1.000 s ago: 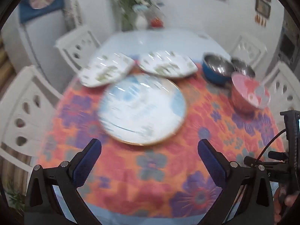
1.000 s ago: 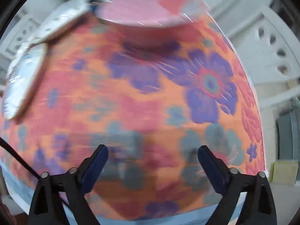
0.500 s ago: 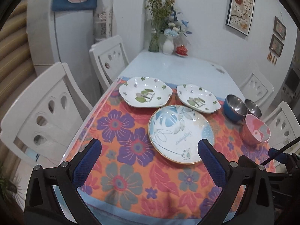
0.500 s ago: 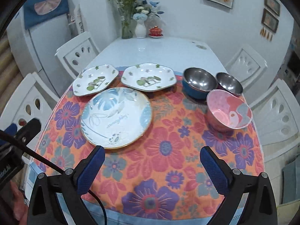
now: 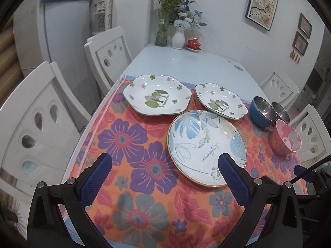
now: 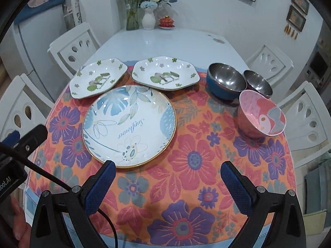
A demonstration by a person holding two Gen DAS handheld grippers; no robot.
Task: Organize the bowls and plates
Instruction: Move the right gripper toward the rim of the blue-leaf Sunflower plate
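A large round blue-leaf plate [image 6: 129,125] [image 5: 206,146] lies on the flowered cloth. Behind it lie two white angular plates with tree prints, one left [image 6: 98,78] [image 5: 156,95] and one right [image 6: 165,74] [image 5: 221,101]. At the right stand a blue steel-lined bowl [image 6: 226,81] [image 5: 261,110], a smaller steel bowl [image 6: 257,83] [image 5: 280,111] and a pink bowl [image 6: 261,116] [image 5: 285,137]. My left gripper [image 5: 165,166] and right gripper [image 6: 165,172] are both open and empty, held above the table's near edge.
White chairs [image 5: 41,119] [image 6: 306,113] stand along both sides of the table. A glass vase with flowers [image 6: 132,18], a white vase [image 6: 149,19] and a red lidded cup [image 6: 166,21] stand at the far end by the wall. The left gripper's body [image 6: 18,144] shows at left.
Both grippers pulled back and up from close over the cloth to a wider view of the whole table. The dishes have not moved.
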